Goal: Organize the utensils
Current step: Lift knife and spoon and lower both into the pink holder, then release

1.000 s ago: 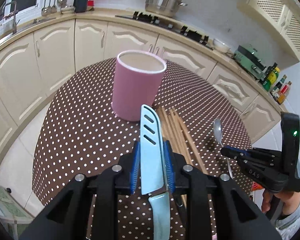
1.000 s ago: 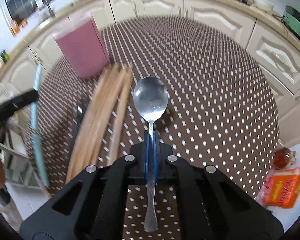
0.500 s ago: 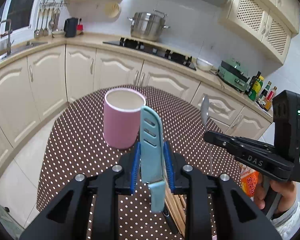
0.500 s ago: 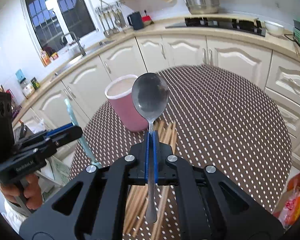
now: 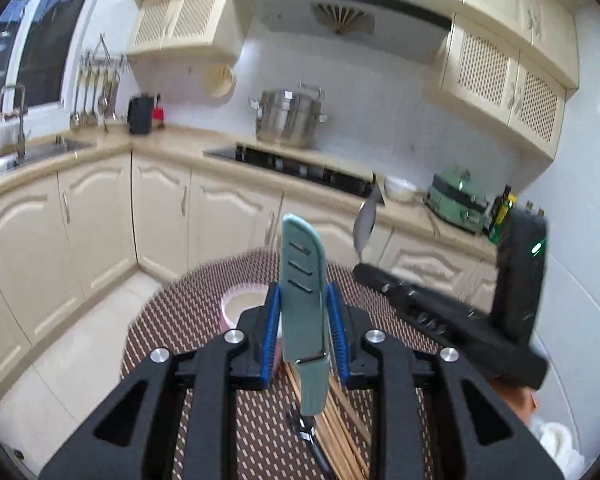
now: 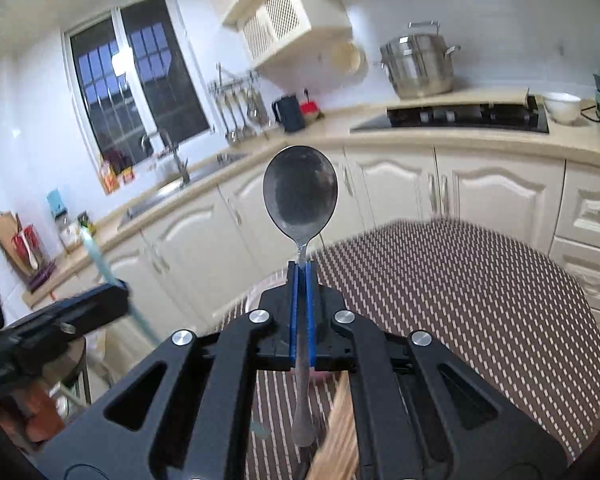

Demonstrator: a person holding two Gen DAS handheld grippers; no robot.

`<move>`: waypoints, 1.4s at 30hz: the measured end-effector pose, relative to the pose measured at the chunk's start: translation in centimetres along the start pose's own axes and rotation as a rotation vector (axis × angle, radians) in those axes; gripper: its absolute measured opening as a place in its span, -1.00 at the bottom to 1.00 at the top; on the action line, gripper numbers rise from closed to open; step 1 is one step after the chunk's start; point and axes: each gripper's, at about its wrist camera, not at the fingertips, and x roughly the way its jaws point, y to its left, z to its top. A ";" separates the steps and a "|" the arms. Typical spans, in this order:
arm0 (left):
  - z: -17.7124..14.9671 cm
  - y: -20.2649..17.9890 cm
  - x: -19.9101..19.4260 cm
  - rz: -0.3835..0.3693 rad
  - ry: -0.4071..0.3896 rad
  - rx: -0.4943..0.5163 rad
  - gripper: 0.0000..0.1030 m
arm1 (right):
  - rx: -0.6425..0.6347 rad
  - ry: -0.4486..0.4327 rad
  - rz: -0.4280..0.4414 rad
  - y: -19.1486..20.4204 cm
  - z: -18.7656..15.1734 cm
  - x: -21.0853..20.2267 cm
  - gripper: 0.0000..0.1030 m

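Observation:
My left gripper (image 5: 303, 312) is shut on a light green knife (image 5: 302, 288), blade pointing up, held high above the dotted table (image 5: 188, 316). My right gripper (image 6: 302, 288) is shut on a metal spoon (image 6: 300, 194), bowl up. The pink utensil cup (image 5: 240, 308) stands on the table below, mostly hidden behind my left fingers; in the right wrist view only a sliver of it shows (image 6: 260, 288). Wooden chopsticks (image 5: 340, 440) and a dark utensil (image 5: 312, 440) lie on the table beneath. The right gripper (image 5: 440, 312) with its spoon (image 5: 366, 222) shows to the right in the left wrist view.
Kitchen cabinets (image 5: 160, 216) and a counter with a stove (image 5: 300, 164), a steel pot (image 5: 288, 118) and a sink (image 5: 40, 148) surround the table. The left gripper body (image 6: 52, 332) is at the left in the right wrist view.
Both grippers have risen and tilted upward with their utensils; the cup and chopsticks have dropped low in both views and are now largely hidden behind the fingers.

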 end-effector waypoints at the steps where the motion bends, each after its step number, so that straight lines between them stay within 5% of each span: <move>1: 0.9 0.0 -0.1 0.009 -0.023 0.007 -0.55 | 0.001 -0.015 0.000 0.1 0.4 0.3 -0.93; 11: 5.3 0.5 2.6 0.142 -0.145 0.037 -0.55 | -0.020 -0.163 -0.009 1.8 2.7 4.0 -0.92; 24: 1.4 4.2 10.4 0.165 0.003 -0.027 -0.55 | -0.005 -0.180 -0.025 0.1 0.5 6.5 -0.92; 42: -1.3 5.2 12.0 0.162 0.089 -0.056 -0.53 | -0.026 -0.130 -0.028 -0.5 -3.8 4.8 -0.92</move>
